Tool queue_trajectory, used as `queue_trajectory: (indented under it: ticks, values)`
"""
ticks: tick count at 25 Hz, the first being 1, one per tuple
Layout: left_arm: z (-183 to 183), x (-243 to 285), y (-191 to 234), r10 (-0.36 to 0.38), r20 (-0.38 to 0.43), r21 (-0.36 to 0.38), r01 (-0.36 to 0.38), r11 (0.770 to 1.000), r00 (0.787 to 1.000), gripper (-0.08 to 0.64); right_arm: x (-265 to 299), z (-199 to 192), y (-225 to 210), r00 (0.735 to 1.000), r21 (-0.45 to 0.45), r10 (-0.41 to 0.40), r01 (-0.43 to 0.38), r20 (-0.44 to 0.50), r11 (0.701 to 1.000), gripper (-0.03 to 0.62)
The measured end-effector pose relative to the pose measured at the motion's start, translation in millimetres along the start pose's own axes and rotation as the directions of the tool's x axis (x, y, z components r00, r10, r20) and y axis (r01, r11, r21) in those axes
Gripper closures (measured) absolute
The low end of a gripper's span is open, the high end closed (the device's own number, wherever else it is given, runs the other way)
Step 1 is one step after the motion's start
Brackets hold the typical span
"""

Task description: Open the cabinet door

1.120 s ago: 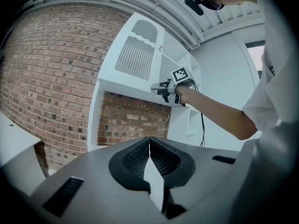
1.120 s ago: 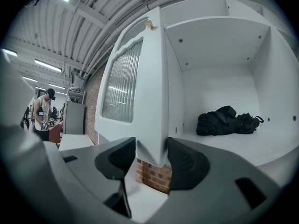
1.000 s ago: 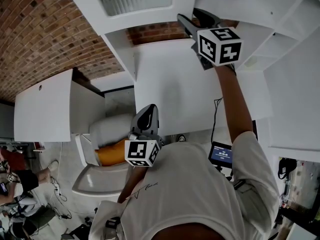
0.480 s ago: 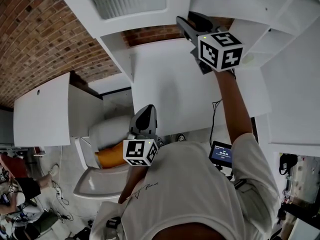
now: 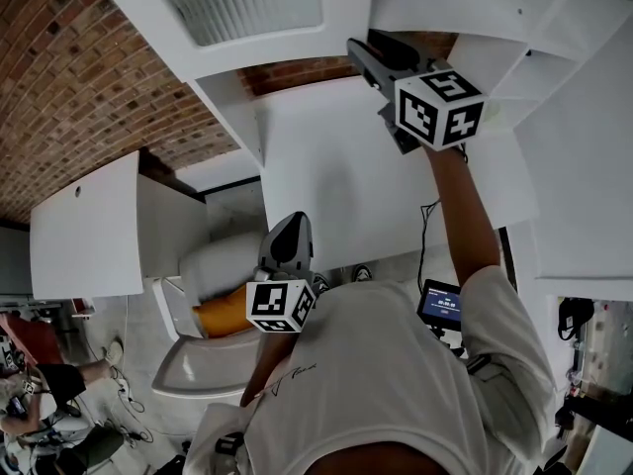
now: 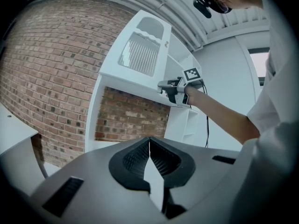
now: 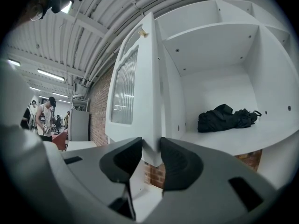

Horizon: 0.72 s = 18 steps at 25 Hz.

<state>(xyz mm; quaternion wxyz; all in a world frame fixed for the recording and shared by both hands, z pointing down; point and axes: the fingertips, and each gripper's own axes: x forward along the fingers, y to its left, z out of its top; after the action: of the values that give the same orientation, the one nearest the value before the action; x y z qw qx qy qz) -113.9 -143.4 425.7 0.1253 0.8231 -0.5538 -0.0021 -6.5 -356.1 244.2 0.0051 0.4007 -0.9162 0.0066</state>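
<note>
The white cabinet door (image 5: 247, 8) with a ribbed glass pane stands ajar at the top of the head view. In the right gripper view its free edge (image 7: 152, 78) runs straight down between my jaws. My right gripper (image 7: 150, 149) is raised level, and its jaws are closing with both pads against the lower end of that edge. From the head the right gripper (image 5: 368, 52) shows at the door's bottom corner, and the left gripper view catches the right gripper (image 6: 164, 85) there too. My left gripper (image 5: 287, 228) hangs lower, near my chest, shut and empty (image 6: 149, 141).
A black cloth bundle (image 7: 226, 117) lies on the open shelf behind the door. A white counter (image 5: 336, 186) spreads below, with a brick wall (image 5: 79, 77) to the left. Another white panel (image 5: 84, 228) stands at lower left. People (image 7: 46, 118) are far off.
The right gripper has shifted a little to the right in the head view, and the door edge has come with it. The left gripper has stayed put.
</note>
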Motion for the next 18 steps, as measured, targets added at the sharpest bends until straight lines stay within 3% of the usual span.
queue_trajectory:
  ticks: [18]
  values:
    - [-0.1,-0.3,-5.8,-0.027,-0.004,-0.003,0.027,1.0,1.0,0.545,-20.5,-0.9,17.2,1.0,-0.018,0.021,-0.021,-0.002,1.0,0.482]
